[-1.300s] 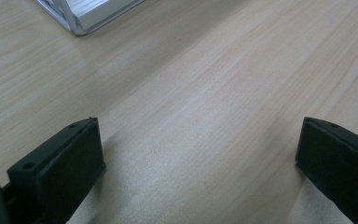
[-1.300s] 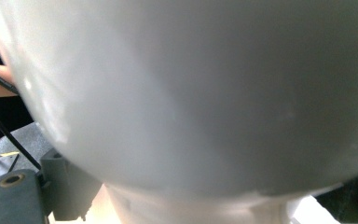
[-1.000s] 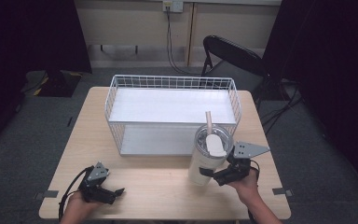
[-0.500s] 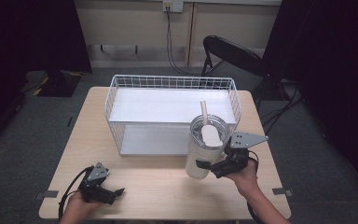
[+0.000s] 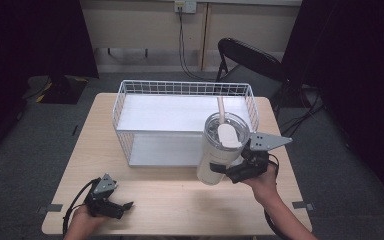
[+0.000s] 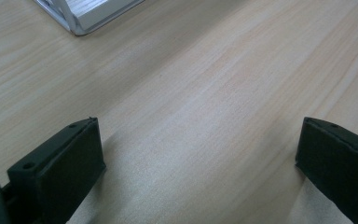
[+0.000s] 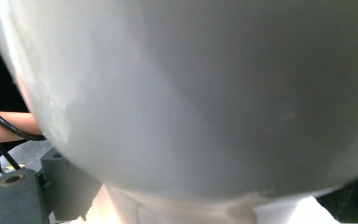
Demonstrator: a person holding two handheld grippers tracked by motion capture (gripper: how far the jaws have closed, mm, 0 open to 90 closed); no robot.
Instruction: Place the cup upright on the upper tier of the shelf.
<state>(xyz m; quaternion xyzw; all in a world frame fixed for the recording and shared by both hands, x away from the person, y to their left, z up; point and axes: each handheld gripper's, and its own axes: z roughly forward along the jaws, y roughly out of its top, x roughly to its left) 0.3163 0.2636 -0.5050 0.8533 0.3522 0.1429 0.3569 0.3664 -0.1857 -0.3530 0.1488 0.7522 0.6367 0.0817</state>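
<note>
The white tumbler [image 5: 219, 150], with clear lid and straw, is clamped by the right gripper [image 5: 236, 171] just before the wire basket's [image 5: 121, 107] front right corner, above bare tabletop [image 5: 180, 195]. The left gripper [image 5: 111, 207] is rested well left of the basket's front edge, jaws spread wide over open wood.

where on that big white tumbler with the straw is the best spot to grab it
Grip the tumbler on its lower, narrower body, coming in from the side. The wide lid with the straw blocks a grip from above, and the body tapers toward the base, so the jaws span it more easily low down. The right hand-held gripper holds it this way now, upright.
</note>
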